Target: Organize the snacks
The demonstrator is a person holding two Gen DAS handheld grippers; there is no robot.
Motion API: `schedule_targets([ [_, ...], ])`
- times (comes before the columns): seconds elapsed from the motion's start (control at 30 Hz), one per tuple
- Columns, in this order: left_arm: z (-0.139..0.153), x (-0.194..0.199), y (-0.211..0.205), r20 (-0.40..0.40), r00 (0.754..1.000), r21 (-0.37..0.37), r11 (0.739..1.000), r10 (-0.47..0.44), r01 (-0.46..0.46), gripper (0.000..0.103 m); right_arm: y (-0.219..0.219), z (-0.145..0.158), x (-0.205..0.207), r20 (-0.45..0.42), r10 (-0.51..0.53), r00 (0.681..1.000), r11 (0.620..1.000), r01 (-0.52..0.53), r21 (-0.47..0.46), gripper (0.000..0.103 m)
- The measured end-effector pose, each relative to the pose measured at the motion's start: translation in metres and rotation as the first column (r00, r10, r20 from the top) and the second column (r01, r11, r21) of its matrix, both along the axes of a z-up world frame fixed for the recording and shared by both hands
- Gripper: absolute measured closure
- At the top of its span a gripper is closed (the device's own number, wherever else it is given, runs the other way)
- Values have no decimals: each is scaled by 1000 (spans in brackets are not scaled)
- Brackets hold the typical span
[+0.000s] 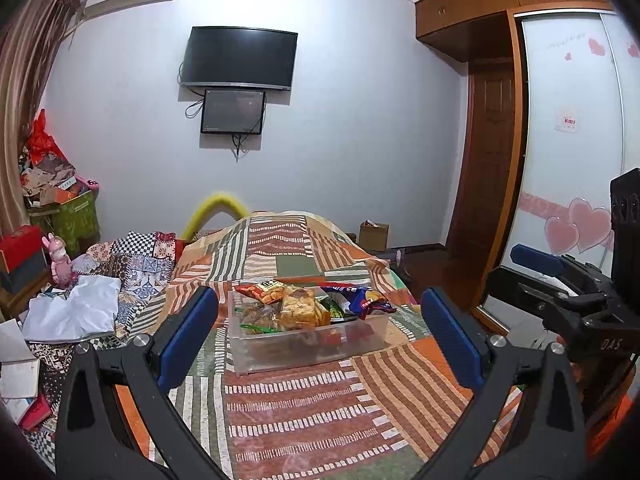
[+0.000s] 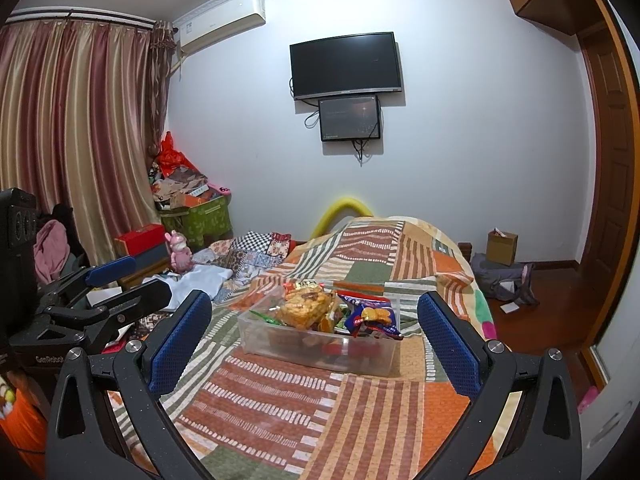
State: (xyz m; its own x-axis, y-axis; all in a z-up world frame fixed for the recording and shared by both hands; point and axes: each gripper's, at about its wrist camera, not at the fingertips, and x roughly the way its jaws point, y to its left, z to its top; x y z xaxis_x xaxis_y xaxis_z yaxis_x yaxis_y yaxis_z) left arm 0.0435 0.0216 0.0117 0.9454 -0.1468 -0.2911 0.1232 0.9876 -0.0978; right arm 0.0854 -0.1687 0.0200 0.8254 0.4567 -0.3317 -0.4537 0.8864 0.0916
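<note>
Snacks [image 1: 296,304] fill a clear bin [image 1: 308,344] on the patchwork bed [image 1: 320,412], ahead of both grippers. The left gripper [image 1: 320,336] gapes wide, empty; so does the right gripper [image 2: 316,336]. Only the right wrist view shows the curtains [image 2: 72,128]; only the left shows the heart-decorated wardrobe door [image 1: 572,140].

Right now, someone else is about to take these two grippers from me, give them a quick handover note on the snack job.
Left gripper: open, empty, held short of the bin.
Right gripper: open, empty, also held back.
Clear plastic bin sits on the patchwork bedspread, ahead of both grippers.
Snack packets are heaped loosely in the bin, some poking above the rim, including a blue packet at the right side.
Done: nothing visible outside the bin.
Left: sort or tidy the packets; nothing is gripped yet.
</note>
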Motion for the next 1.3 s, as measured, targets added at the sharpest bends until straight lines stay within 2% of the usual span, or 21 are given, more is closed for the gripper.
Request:
schedule_targets([
  [1.3, -2, -2, -7, -7, 1000, -14, 999, -29, 29, 0, 0, 3, -1, 1, 7, 1000, 1000, -7, 6, 0],
])
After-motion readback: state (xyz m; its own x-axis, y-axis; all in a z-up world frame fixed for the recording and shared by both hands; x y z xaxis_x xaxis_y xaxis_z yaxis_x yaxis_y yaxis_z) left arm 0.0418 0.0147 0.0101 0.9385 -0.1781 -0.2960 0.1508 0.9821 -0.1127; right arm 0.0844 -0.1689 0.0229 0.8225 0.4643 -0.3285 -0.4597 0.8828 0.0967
